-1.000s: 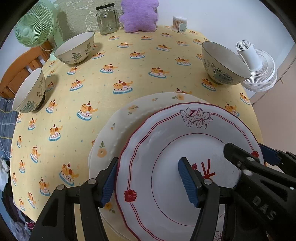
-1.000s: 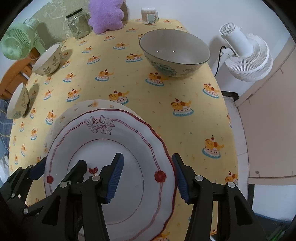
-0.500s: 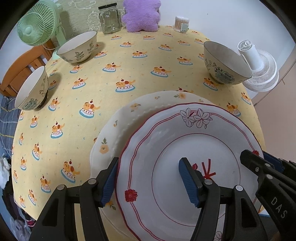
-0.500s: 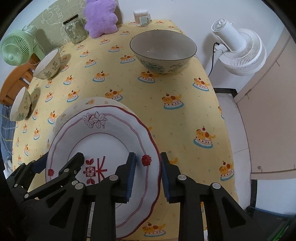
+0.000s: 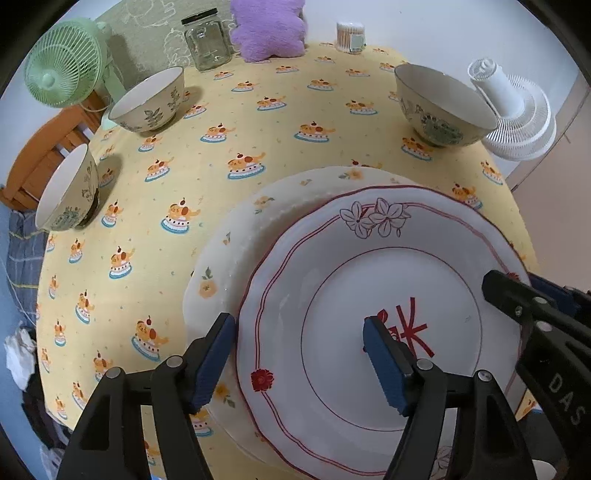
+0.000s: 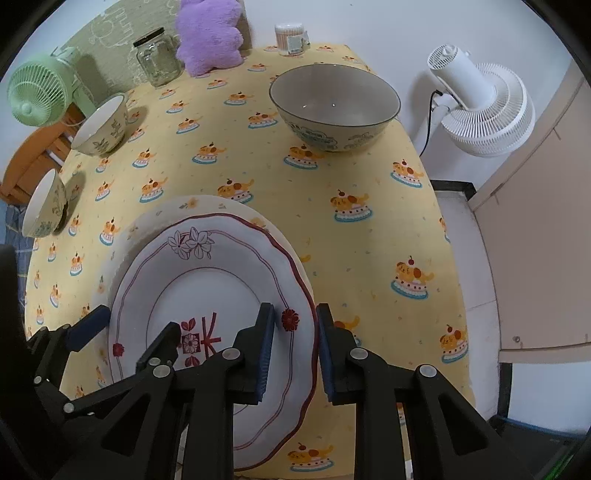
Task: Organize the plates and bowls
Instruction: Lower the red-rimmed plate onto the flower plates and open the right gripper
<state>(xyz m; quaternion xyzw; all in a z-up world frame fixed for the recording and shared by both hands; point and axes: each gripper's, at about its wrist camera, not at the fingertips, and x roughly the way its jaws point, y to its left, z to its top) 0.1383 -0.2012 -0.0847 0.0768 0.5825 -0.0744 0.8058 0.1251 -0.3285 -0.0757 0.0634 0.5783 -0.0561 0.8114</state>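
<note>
A white plate with a red rim [image 5: 369,266] [image 6: 221,280] lies partly on a cream flowered plate [image 5: 236,251] [image 6: 147,221] at the table's near edge. My right gripper [image 6: 295,347] is shut on the red-rimmed plate's right rim. My left gripper [image 5: 299,354] is open, its jaws straddling that plate's left rim without touching it. A large bowl [image 5: 439,107] [image 6: 332,107] stands at the far right. Two smaller leaf-patterned bowls [image 5: 147,101] [image 5: 68,192] stand at the left.
A yellow patterned tablecloth [image 5: 258,122] covers the table. At the back stand a glass jar [image 5: 207,40], a purple plush [image 5: 269,29] and a cotton swab tub [image 5: 351,37]. A green fan [image 5: 62,74] is at the left, a white fan [image 6: 480,107] beside the table's right.
My right gripper has closed on the red-rimmed plate's right rim and pulled back slightly. My left gripper stays open around the left rim.
</note>
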